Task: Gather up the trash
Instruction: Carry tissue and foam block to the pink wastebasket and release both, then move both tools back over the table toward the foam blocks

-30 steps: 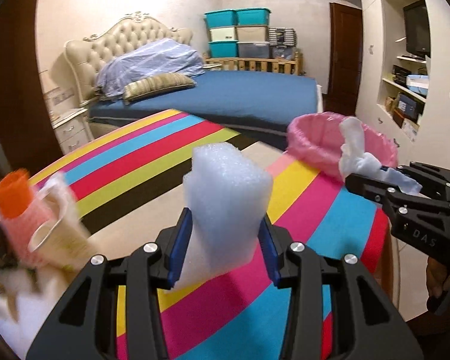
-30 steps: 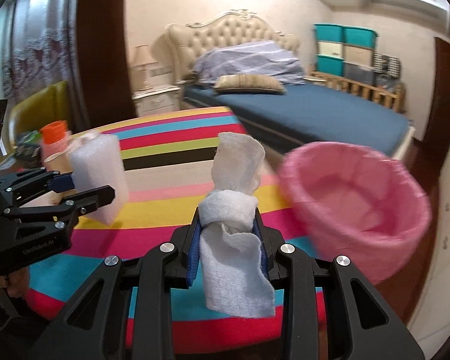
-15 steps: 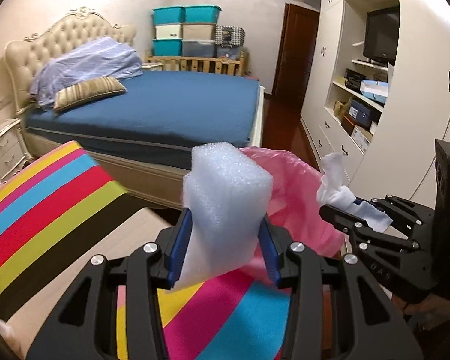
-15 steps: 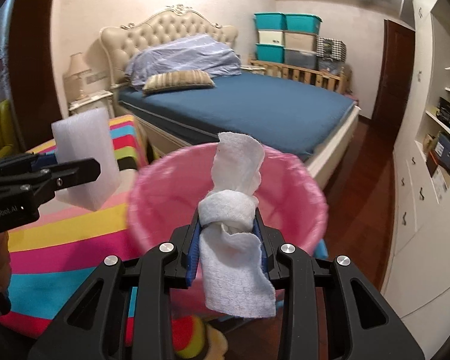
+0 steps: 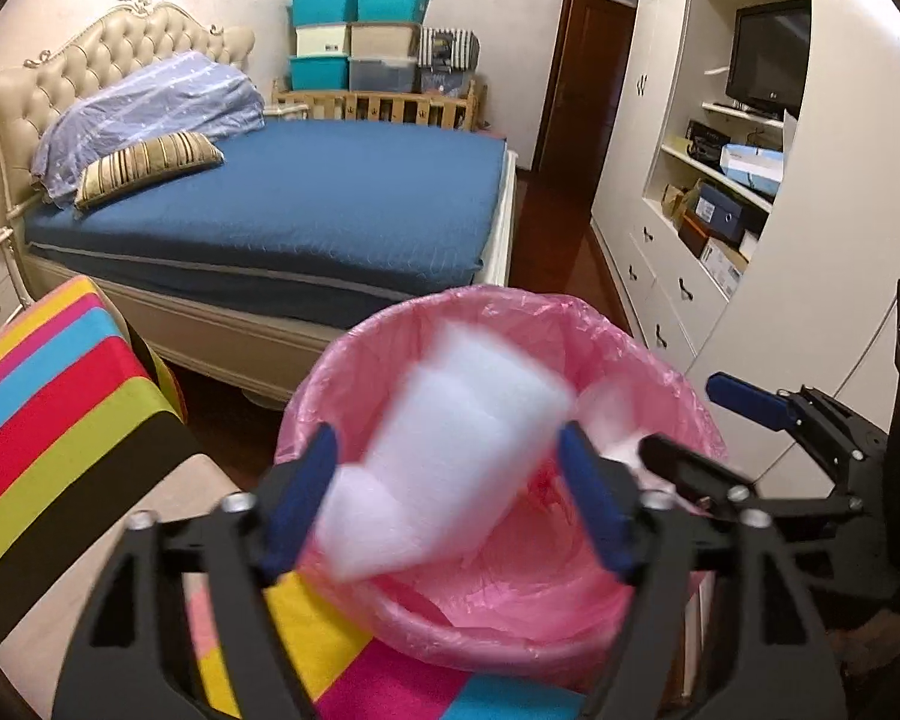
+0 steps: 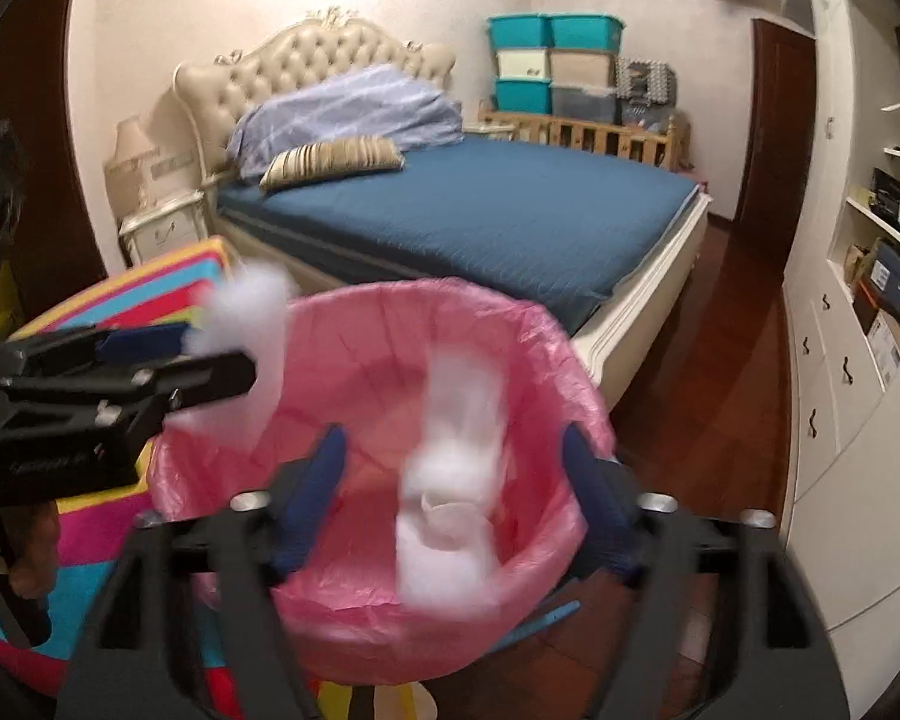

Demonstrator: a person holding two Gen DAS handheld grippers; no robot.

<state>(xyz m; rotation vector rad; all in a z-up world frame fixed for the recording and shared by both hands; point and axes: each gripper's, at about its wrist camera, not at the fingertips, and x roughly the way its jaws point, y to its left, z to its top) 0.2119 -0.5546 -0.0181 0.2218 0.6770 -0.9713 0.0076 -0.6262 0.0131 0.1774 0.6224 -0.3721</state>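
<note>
A bin lined with a pink bag (image 5: 678,396) (image 6: 546,360) stands just past the striped table's edge. My left gripper (image 5: 450,498) is open over it, and the white foam block (image 5: 450,468) is blurred, loose between the spread fingers, dropping into the bin. My right gripper (image 6: 456,498) is open too, and the white tissue wad (image 6: 450,510) is blurred, falling into the bin. The left gripper shows in the right wrist view (image 6: 150,360) with the foam (image 6: 252,312) at its tip. The right gripper shows in the left wrist view (image 5: 714,420).
The striped tablecloth (image 5: 60,420) (image 6: 90,516) lies at the left and under the grippers. A bed with a blue cover (image 5: 306,204) stands behind the bin. White cupboards and shelves (image 5: 720,180) line the right wall. The floor is dark wood (image 6: 720,360).
Both grippers moved over the pink bin and opened. The foam block and the tissue wad have left the fingers and are falling into the bin.
</note>
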